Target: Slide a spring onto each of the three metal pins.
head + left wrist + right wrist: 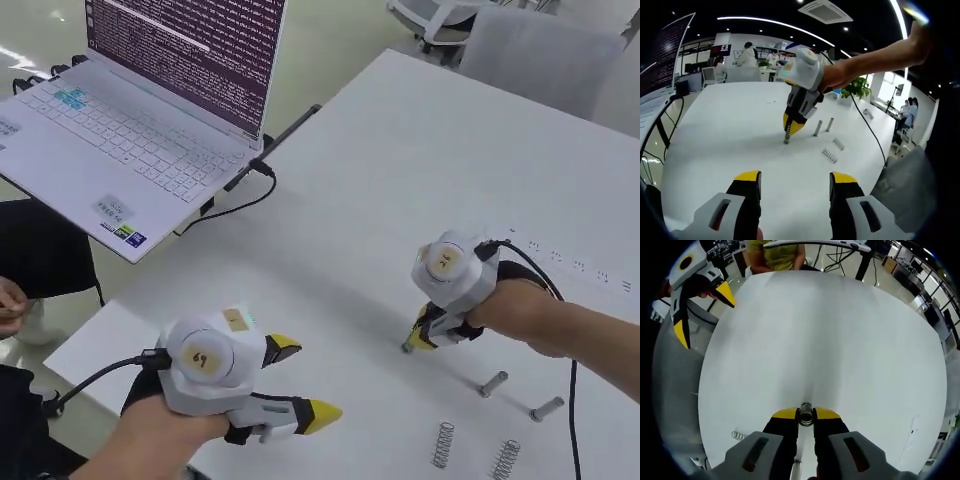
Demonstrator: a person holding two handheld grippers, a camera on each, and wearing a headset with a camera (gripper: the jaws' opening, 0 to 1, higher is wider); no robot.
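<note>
My right gripper [421,339] points down at the white table [400,170], shut on a spring [806,415] pinched between its yellow tips. In the left gripper view that spring [787,136] stands upright with its lower end on the table; whether a pin is inside it I cannot tell. Two short metal pins [492,383] [547,408] stand just to its right, also in the left gripper view as pins [818,128] [830,124]. Two loose springs [444,444] [506,458] lie nearer me. My left gripper [304,381] hovers open at the front left, holding nothing.
An open laptop [150,100] sits at the far left with a black cable [240,195] running onto the table. A grey chair [540,40] stands beyond the far edge. The table's front-left edge [110,330] is close to my left hand.
</note>
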